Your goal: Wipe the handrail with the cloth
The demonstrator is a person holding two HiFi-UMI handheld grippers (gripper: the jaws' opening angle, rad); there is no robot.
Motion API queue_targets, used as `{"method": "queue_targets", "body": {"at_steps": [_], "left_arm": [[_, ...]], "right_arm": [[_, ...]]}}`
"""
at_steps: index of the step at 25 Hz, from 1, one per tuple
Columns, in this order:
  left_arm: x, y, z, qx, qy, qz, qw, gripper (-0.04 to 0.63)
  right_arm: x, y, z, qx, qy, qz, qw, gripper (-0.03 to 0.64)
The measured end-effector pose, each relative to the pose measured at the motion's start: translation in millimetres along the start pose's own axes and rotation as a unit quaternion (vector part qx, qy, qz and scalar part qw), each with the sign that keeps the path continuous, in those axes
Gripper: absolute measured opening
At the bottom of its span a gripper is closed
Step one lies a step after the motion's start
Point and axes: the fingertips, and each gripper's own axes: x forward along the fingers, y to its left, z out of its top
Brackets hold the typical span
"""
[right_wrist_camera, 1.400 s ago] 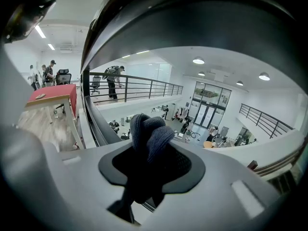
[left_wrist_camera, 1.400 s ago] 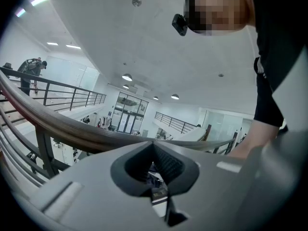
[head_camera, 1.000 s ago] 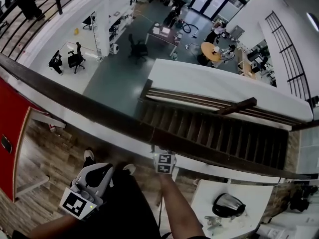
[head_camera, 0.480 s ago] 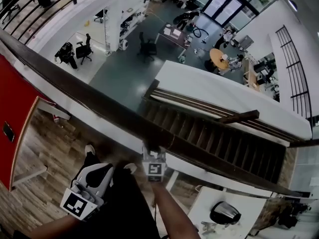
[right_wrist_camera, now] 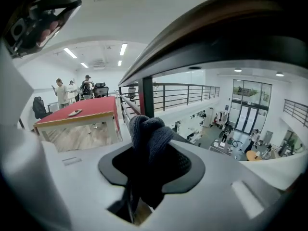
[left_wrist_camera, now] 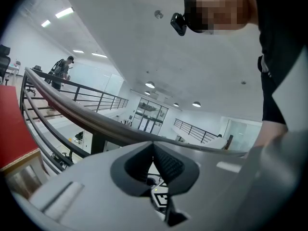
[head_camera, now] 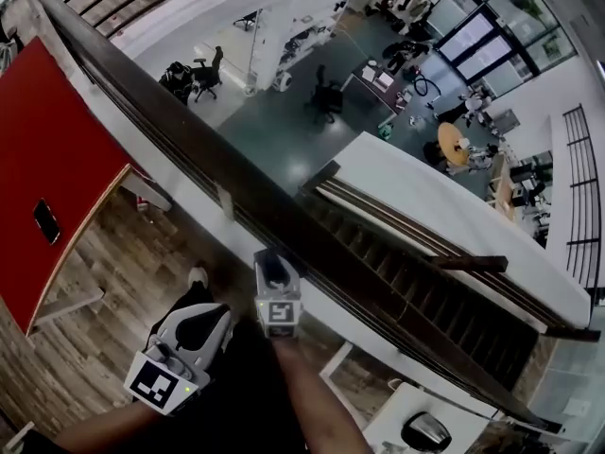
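Note:
A dark brown handrail (head_camera: 189,149) runs diagonally from the upper left to the lower right in the head view. My right gripper (head_camera: 275,282) reaches up to its near side, shut on a bunched dark grey cloth (right_wrist_camera: 148,137). The cloth's tip is at the rail's edge; whether they touch I cannot tell. In the right gripper view the handrail (right_wrist_camera: 216,28) arches just overhead. My left gripper (head_camera: 194,334) hangs low beside the person's legs, apart from the rail. Its jaws (left_wrist_camera: 154,163) are shut with nothing between them, and the handrail (left_wrist_camera: 86,120) crosses behind them.
A red table (head_camera: 57,178) with a small dark device on it stands at the left on the wooden floor. Beyond the rail is an open drop to a lower floor with desks and chairs. A staircase (head_camera: 425,287) descends at the right. People stand far off past the red table (right_wrist_camera: 82,110).
My right gripper has slid leftward along the handrail with the cloth. The head view has swung left too. The left gripper has stayed low by the legs.

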Motion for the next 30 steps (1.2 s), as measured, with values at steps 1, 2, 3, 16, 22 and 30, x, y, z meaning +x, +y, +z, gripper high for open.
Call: {"method": "queue_targets", "body": {"at_steps": [1,2,3,16,22,30], "left_arm": [[-1.3,7.0,1.3,0.002,0.000,0.000,1.0000,-0.003],[-2.5,13.4,2.3,0.003,0.000,-0.002,1.0000,-0.003],[-3.7,19.6,2.9,0.006,-0.001,-0.006,1.0000,-0.003],[7.9,102.2,-25.8,-0.005,-0.004,-0.021,0.9998,-0.003],[21.5,94.8,-41.1,0.019,0.002,-0.061,0.9980,-0.003],[22.3,94.1,-45.1,0.029,0.030,-0.068,0.9968,-0.003]], "right_arm": [[11.1,7.8,-0.2,-0.005,0.005,0.007,1.000,0.133],[22.0,13.6,-1.6,-0.012,0.015,0.011,1.000,0.133],[33.0,17.9,-5.0,-0.016,0.026,0.013,0.999,0.133],[138.8,-18.2,-51.8,0.016,0.064,-0.044,0.997,0.133],[163.3,-13.3,-61.9,0.018,0.068,-0.044,0.997,0.133],[172.3,-10.1,-68.1,0.008,0.083,-0.036,0.996,0.133]]}}
